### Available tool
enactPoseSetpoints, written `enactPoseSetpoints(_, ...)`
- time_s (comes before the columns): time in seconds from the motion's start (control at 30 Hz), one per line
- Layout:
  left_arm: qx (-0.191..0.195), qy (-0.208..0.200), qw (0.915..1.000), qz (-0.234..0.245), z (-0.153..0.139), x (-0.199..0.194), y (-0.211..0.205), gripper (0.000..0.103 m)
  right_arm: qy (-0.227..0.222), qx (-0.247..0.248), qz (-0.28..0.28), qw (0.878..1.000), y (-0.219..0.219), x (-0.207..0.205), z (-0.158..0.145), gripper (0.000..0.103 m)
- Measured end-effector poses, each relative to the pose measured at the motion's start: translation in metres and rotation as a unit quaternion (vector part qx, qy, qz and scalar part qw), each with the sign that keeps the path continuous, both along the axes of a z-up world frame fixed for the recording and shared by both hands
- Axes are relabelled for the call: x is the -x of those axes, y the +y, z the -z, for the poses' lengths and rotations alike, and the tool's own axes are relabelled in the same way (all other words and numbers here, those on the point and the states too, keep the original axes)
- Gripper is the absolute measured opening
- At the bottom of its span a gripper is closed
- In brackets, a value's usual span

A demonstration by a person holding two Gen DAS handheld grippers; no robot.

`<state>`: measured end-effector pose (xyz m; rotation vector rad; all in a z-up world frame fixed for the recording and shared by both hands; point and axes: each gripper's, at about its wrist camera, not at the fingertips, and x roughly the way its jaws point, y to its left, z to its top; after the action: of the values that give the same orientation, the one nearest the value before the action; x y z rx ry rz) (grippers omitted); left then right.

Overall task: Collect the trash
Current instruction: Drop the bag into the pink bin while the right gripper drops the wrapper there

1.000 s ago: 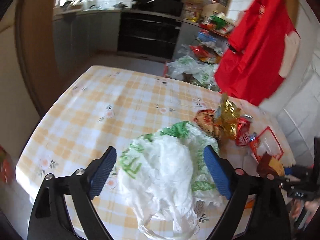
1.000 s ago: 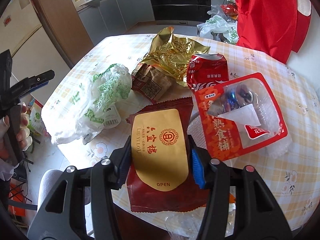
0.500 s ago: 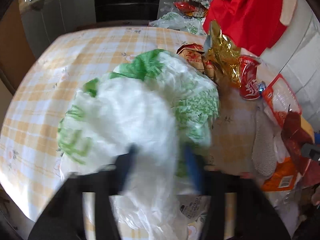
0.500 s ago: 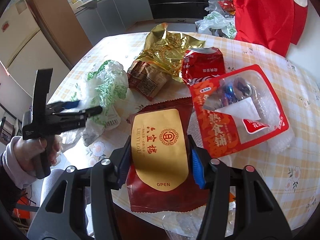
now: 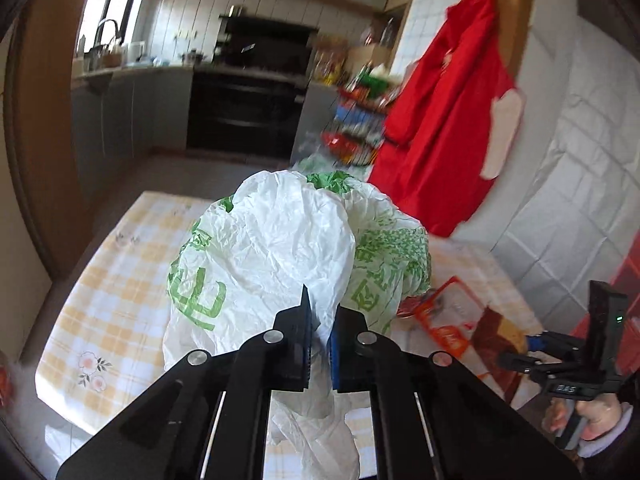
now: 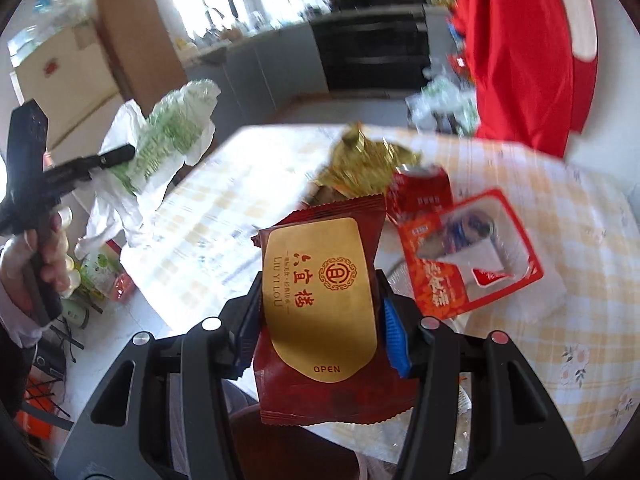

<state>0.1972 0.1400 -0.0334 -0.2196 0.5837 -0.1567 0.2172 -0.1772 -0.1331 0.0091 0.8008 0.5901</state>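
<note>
The left gripper [image 5: 319,334] has its jaws pinched narrow on a crumpled white plastic bag with green print [image 5: 280,248], which bulges above the fingers and trails a loose tail below them, held up above the near edge of the yellow-checked tabletop [image 5: 116,280]. From the right wrist view the same bag [image 6: 168,136] hangs off the table's left edge, clear of the cloth, with bare checked surface [image 6: 240,184] between it and the rest of the litter.

The right gripper [image 6: 320,320] grips a dark red snack wrapper with a gold label [image 6: 320,292] across its width, jaws set as far apart as the packet is wide; the packet stands upright over the near table edge.

Behind it, toward the middle of the tabletop, a crumpled gold foil wrapper [image 6: 364,164] touches a crushed red drink can [image 6: 420,196]. Just right of the can lies a red-bordered clear plastic tray pack [image 6: 468,256]. The table's far right corner [image 6: 592,216] carries only cloth, below a hanging red garment [image 6: 520,48].
</note>
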Motion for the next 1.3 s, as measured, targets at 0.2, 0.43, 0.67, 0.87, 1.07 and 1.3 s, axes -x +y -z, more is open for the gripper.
enactPoseSetpoints(0.2,0.069,-0.030,0.9969,0.019,-0.013,0.086,-0.009,0.007,-0.022,-0.019,-0.015,0.999,-0.008,0.070,-0.006,0.053)
enactPoseSetpoints(0.43,0.162,-0.024,0.9858,0.038,0.036,0.162,-0.044,0.007,0.026,-0.050,-0.011,0.998,-0.014,0.135,0.033,0.053)
enactPoseSetpoints(0.67,0.189,0.019,0.9813,0.031,0.082,0.192,-0.066,0.007,0.027,-0.038,-0.010,0.999,-0.007,0.164,0.043,0.062)
enactPoseSetpoints(0.87,0.169,0.022,0.9846,0.038,0.094,0.195,-0.068,0.007,-0.013,-0.055,0.039,0.998,-0.025,0.165,0.037,0.088)
enactPoseSetpoints(1.07,0.149,0.065,0.9841,0.073,0.120,0.185,-0.094,0.008,-0.058,-0.061,0.122,0.989,-0.065,0.161,0.022,0.094)
enactPoseSetpoints(1.3,0.160,0.112,0.9716,0.134,0.146,0.175,-0.129,0.010,-0.082,-0.077,0.182,0.977,-0.114,0.159,0.008,0.097)
